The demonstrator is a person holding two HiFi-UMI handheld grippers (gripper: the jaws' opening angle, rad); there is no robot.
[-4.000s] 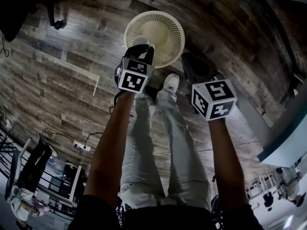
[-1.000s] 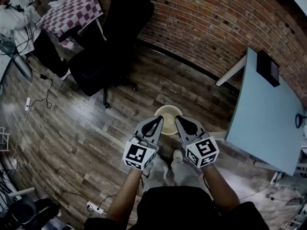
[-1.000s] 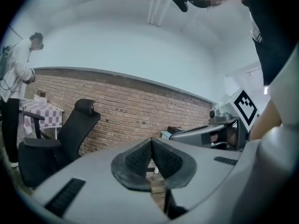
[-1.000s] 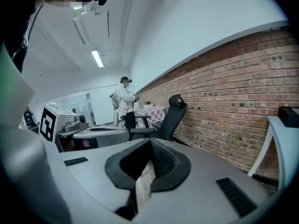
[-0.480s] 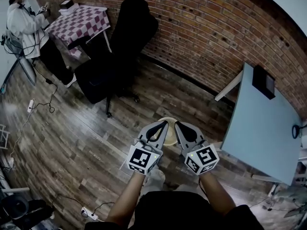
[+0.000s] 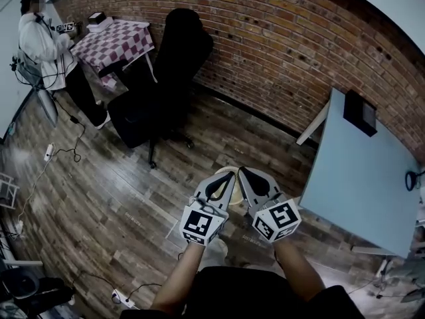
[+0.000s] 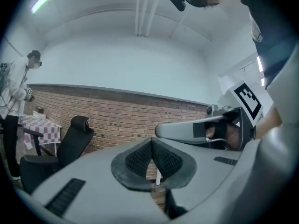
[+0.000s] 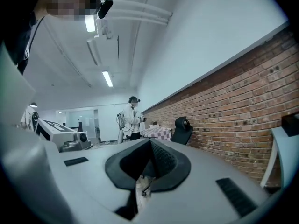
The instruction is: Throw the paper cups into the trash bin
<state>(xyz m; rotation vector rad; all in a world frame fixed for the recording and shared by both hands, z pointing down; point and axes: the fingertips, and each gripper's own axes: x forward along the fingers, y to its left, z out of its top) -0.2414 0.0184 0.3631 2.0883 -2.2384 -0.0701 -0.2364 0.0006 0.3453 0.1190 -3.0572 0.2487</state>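
A: Checking jaws first: grey left gripper [image 7: 151, 146]?
B: clenched, ribbed black pads [image 7: 140, 160] pressed together, nothing between them
A: grey right gripper [image 8: 150, 146]?
B: same, jaws together at the tips, empty; both held level, side by side, close but apart
A: bin?
B: cream round slatted trash bin [image 6: 233, 182] on the dark wood plank floor [image 6: 119, 198], directly under the two grippers in the head view, mostly hidden behind them
A: rest?
B: black office chair [image 6: 169, 72] near the red brick wall [image 6: 279, 52]; pale blue table [image 6: 352, 185] at right with a black box [image 6: 360, 111] at its far corner; checkered table [image 6: 113, 40] far left, person in a white top [image 6: 38, 45] just beside its edge
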